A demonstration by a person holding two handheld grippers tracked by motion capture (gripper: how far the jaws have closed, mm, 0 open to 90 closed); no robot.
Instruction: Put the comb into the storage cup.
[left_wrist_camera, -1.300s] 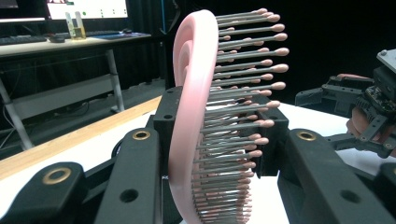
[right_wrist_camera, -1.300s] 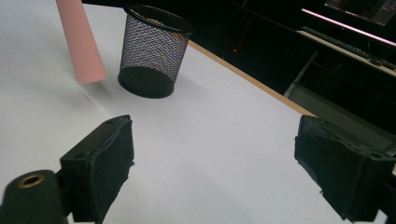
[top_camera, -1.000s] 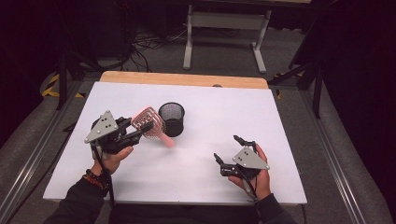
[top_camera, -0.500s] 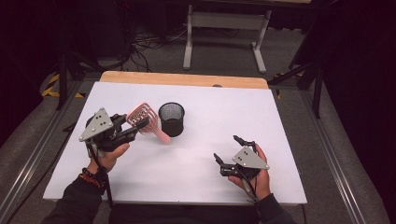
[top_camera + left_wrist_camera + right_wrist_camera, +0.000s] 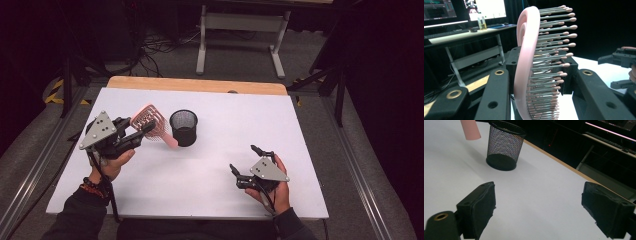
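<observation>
**Materials and finishes**

Hairbrush clamped in left gripper: smooth pink plastic body, faint sheen; thin grey pins, metal by the look, with rounded pink tips. Gripper jaws: matt black plastic with brass-coloured inserts. Right gripper: pads matt black, slightly rough at the edges. Pen cup ahead of it: black wire mesh. Table: matt white top, far edge wood.

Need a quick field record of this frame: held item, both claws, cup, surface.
held item: pink hairbrush, bristle head between the left claw's jaws, handle end near the cup
left claw: shut on hairbrush, raised off the table
right claw: open, nothing between jaws, low over the table
cup: black mesh, upright, right of the brush
surface: white table
</observation>
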